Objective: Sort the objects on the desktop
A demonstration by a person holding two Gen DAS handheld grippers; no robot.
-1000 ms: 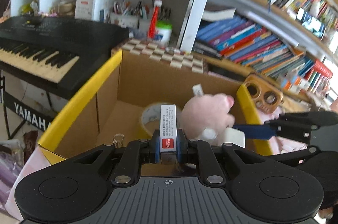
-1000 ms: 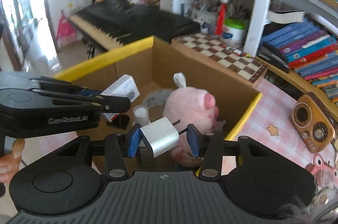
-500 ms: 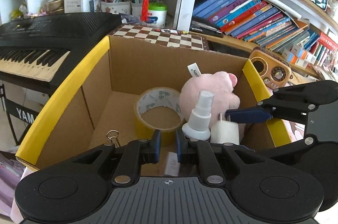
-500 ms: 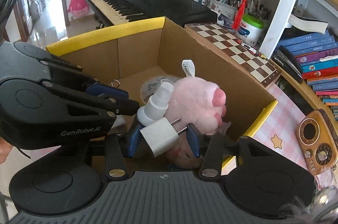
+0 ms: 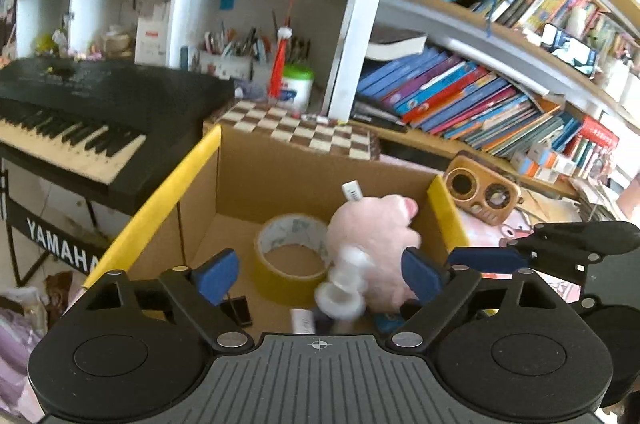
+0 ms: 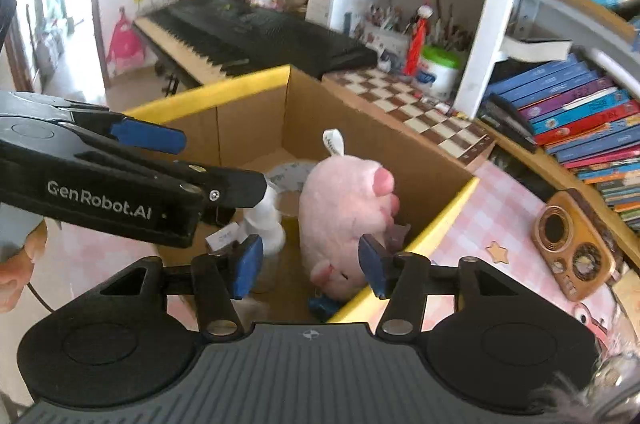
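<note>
Now both tongs (image 5: 316, 274) (image 6: 310, 270) gape empty above one box (image 5: 160, 207) holding one plush pig (image 5: 372, 236).

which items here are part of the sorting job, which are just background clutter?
Job:
- cardboard box
- pink plush pig
- tape roll
- white spray bottle
- left gripper, right gripper, both open, nothing between the fingers

Background:
- keyboard
- chessboard
- books
- wooden retro radio

Pink checked tabletop (image 6: 476, 220), cardboard box (image 6: 384, 147), wooden radio (image 6: 572, 248), chessboard (image 6: 420, 107)
</note>
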